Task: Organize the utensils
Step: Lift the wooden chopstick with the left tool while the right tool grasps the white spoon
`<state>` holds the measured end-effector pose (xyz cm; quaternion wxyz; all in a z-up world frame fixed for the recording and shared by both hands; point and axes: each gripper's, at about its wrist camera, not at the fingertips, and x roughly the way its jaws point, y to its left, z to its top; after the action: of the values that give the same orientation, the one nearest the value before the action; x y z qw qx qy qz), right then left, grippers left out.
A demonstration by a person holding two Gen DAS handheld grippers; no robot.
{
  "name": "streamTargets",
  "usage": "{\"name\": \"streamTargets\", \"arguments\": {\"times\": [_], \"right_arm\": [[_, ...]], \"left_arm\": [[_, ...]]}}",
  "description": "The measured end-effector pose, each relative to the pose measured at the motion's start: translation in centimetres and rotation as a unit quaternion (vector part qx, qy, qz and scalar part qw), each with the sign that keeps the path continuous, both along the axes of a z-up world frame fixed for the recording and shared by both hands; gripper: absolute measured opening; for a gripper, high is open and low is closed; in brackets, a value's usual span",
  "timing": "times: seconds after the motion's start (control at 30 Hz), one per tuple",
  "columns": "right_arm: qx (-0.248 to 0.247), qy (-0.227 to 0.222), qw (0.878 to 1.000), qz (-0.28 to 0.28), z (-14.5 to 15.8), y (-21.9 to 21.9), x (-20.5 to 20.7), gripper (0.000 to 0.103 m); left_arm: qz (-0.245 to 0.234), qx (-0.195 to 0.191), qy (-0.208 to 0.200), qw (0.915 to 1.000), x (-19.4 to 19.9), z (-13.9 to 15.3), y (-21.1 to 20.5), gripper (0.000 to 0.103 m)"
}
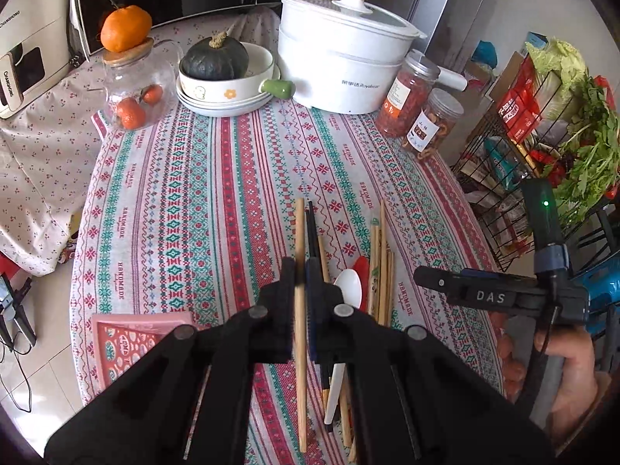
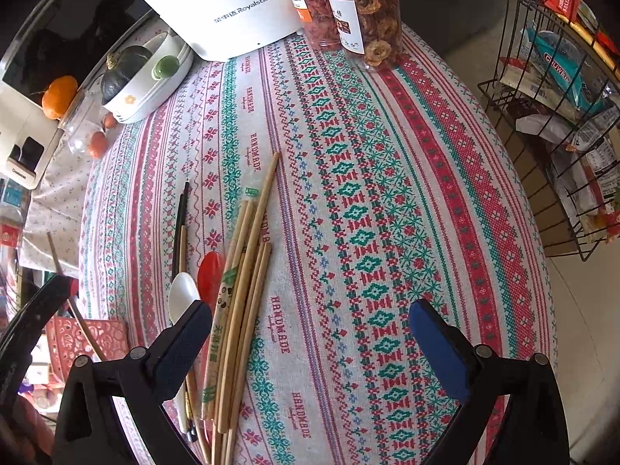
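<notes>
left hand-held gripper [image 1: 300, 271] clamping wooden chopstick [image 1: 299, 348], raised above tablecloth [image 1: 193, 193]

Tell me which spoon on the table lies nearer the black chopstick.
The white spoon. It lies right beside the black chopstick, while the red spoon lies on its far side, against the bamboo chopsticks.

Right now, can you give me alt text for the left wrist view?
The left gripper is shut on one wooden chopstick, above a patterned tablecloth. More chopsticks, a white spoon and a red spoon lie beneath; a pink basket sits at left.
</notes>
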<state>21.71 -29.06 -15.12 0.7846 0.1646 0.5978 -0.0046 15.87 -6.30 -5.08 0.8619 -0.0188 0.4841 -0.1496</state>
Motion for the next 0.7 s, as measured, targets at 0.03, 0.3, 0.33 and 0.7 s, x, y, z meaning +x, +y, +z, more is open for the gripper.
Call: {"name": "streamTargets", "arguments": {"times": [0.03,0.3,0.33,0.7], "right_arm": [[0.011,-0.001,1.000,-0.003,-0.1,0.1,0.1,0.089],[0.078,-0.024,0.996,0.037,0.4,3.1,0.5,0.047],[0.087,-0.026,0.995,0.048,0.4,3.8,0.5,0.045],[-0.002,-0.026,0.993,0.119,-0.8,11.2,1.5,0.045]], "left_arm": [[-0.003,-0.008,-0.007,0.9999,-0.5,0.3,0.7,0.006],[-0.011,-0.056,-0.059,0.9966,-2.7,1.6,4.9,0.006],[-0.012,-0.058,-0.061,0.9964,-2.9,1.7,5.2,0.006],[-0.016,-0.065,-0.073,0.9951,-5.2,2.1,8.1,0.006]]}}
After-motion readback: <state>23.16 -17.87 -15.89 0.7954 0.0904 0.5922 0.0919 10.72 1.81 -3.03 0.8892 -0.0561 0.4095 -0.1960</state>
